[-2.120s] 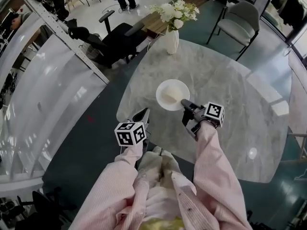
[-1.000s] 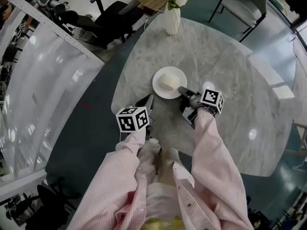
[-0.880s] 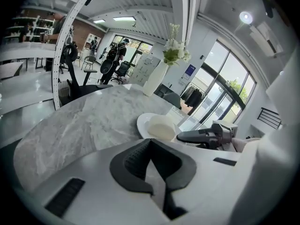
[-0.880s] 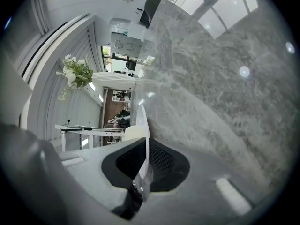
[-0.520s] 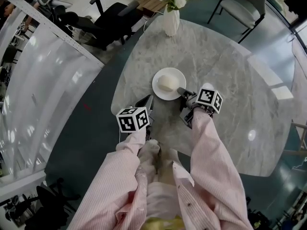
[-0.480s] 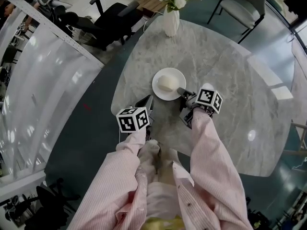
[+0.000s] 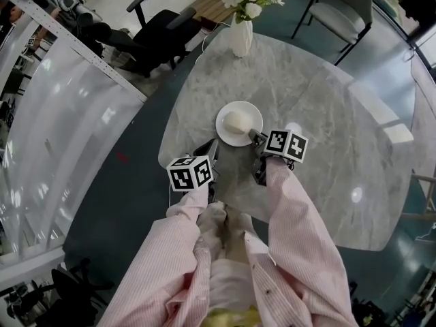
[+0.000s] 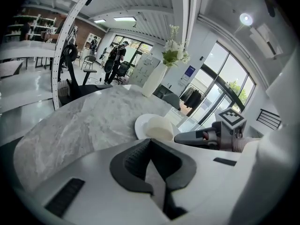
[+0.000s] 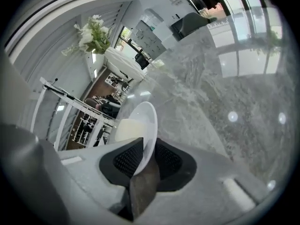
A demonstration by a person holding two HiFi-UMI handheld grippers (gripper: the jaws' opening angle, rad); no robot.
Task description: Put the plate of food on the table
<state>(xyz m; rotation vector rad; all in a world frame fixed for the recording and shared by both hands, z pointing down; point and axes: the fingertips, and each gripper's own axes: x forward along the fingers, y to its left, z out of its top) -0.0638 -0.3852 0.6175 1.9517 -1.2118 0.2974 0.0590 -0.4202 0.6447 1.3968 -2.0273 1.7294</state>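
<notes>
A white plate [image 7: 225, 133] with a pale lump of food [image 7: 236, 120] rests flat on the marble table [image 7: 313, 94]. My right gripper [image 7: 256, 136] is at the plate's near right rim. In the right gripper view the rim [image 9: 149, 121] stands between the pads [image 9: 125, 159] with a gap on one side; the jaws have just been opening, so the gripper [image 9: 144, 149] is open. My left gripper [image 7: 213, 148] hovers just short of the plate, left of the right one. Its pads [image 8: 133, 158] meet at the tip with nothing between them. The plate [image 8: 140, 124] lies ahead of it.
A white vase of flowers [image 7: 240, 36] stands at the table's far edge. A grey chair [image 7: 340, 12] and a black office chair [image 7: 160, 36] stand beyond the table. A clear sheet on a metal frame [image 7: 61, 128] runs along the left.
The right gripper has rolled on the spot, its marker cube turning to face up more. The plate lies still on the table. The left gripper has not moved.
</notes>
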